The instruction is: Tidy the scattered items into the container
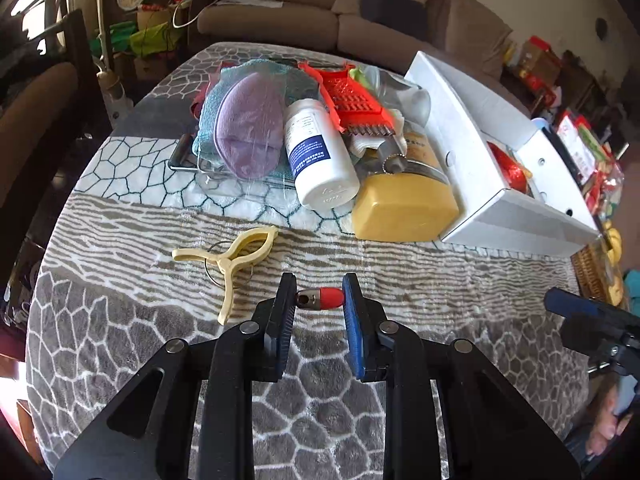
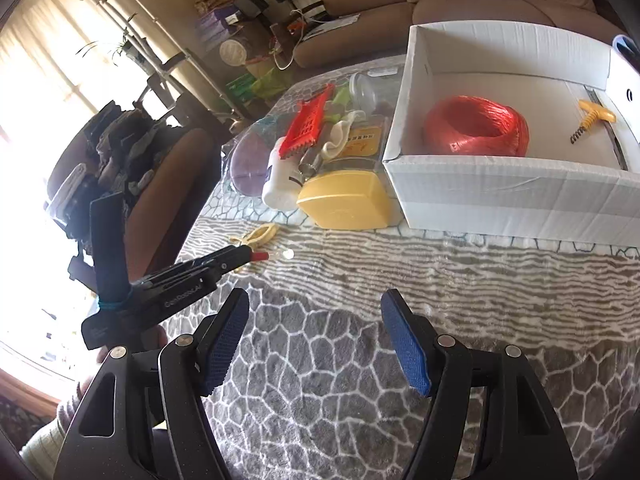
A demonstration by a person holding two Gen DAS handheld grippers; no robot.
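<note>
Left gripper pinches red-tipped piece; white box beyond.

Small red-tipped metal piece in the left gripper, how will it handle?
The red-tipped metal piece looks rigid and light: tiny, bullet-shaped. The left gripper pinches it end to end, so it may pivot or squirt out. Its rounded body would probably roll if dropped on the patterned cloth.

On the desk, a heap of items sits at the far side, with the bottle leaning at its near edge. Right of the heap stands the open box, holding a twine ball. The clothes peg lies nearer, left of the capped piece.
</note>
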